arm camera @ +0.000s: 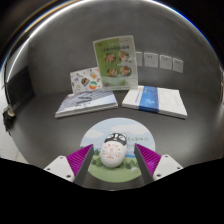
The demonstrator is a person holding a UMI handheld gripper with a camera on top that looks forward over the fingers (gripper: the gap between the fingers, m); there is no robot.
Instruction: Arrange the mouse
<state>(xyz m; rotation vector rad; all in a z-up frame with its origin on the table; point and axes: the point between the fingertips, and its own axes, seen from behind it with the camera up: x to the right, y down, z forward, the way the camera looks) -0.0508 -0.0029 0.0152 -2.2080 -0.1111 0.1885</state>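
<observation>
Gripper view shows the gripper (pixel 111 158) with jaws spread, a white mouse (pixel 111 152) standing between its pads, gaps on both sides. Mouse's near end is cut off; books (pixel 122 100) lie at twelve o'clock beyond.

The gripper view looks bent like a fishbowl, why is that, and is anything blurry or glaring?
Gripper view: a wide-angle lens bows the wall and table edge; the mouse between the open jaws looks soft and brightly lit, nearly washed out; the books beyond look sharper; soft, even light, with only faint shadows under the books.
</observation>
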